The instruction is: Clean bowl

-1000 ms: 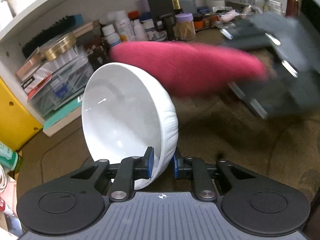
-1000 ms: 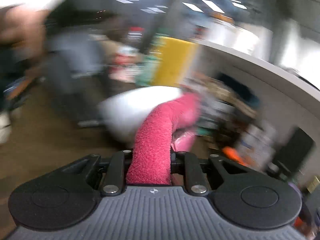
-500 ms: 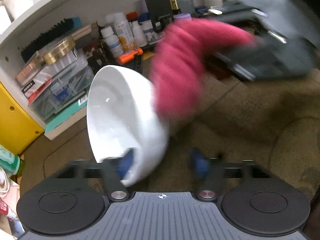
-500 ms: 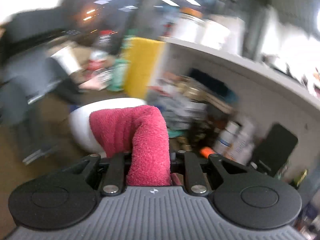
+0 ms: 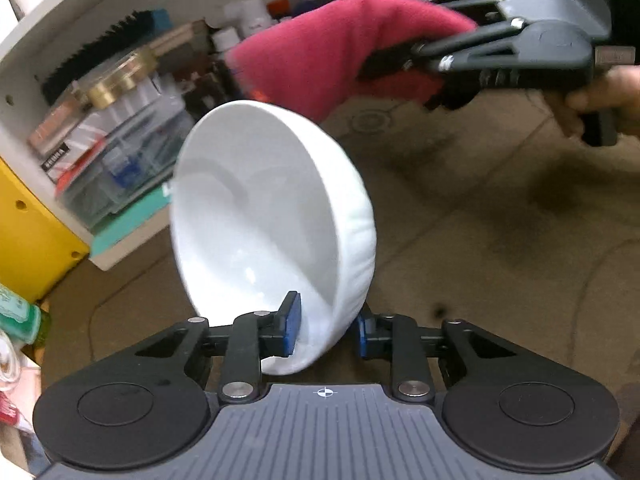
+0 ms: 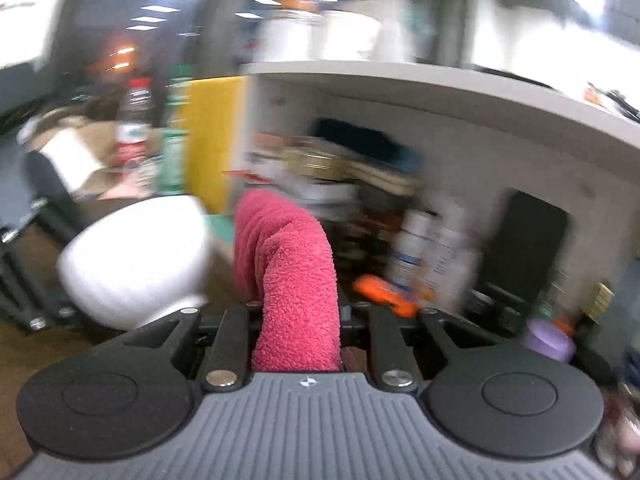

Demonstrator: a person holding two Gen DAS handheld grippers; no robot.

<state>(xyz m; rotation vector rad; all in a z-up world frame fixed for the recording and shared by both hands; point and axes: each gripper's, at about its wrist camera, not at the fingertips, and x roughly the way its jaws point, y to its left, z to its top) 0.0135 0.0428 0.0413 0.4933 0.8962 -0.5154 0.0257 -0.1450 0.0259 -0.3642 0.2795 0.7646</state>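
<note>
Right now we hold the white bowl (image 5: 272, 216) by its rim in our left gripper (image 5: 326, 326): one blue pad (image 5: 290, 326) sits inside the bowl, the other presses its ribbed outer wall, and the jaws have just been closing, with the rim between them. The bowl is tipped on its side above the brown tabletop (image 5: 500, 248), its opening turned toward the white shelf unit (image 5: 100, 12) at the left of that view.

Our right gripper (image 5: 400, 60) is clamped shut on a pink cloth (image 5: 340, 52). From the left wrist view we see the cloth sticking out past the fingers and hanging just above the upper rim of the bowl; whether it touches the rim we cannot tell, since that part is blurred. A hand (image 5: 604, 100) grips the handle behind this gripper.

From the right wrist view, the pink cloth (image 6: 292, 280) rises between the fingers and curls over toward the bowl (image 6: 136, 260), which shows its outer wall just left of the cloth.

Beyond the bowl, the shelf unit holds clear plastic boxes (image 5: 108, 160), a black brush (image 5: 100, 48) and a round brass tin (image 5: 116, 84). A yellow panel (image 5: 28, 228) stands beside the shelf unit, nearer to us. Small white bottles (image 5: 244, 24) crowd the back of the shelf, behind the cloth.
</note>
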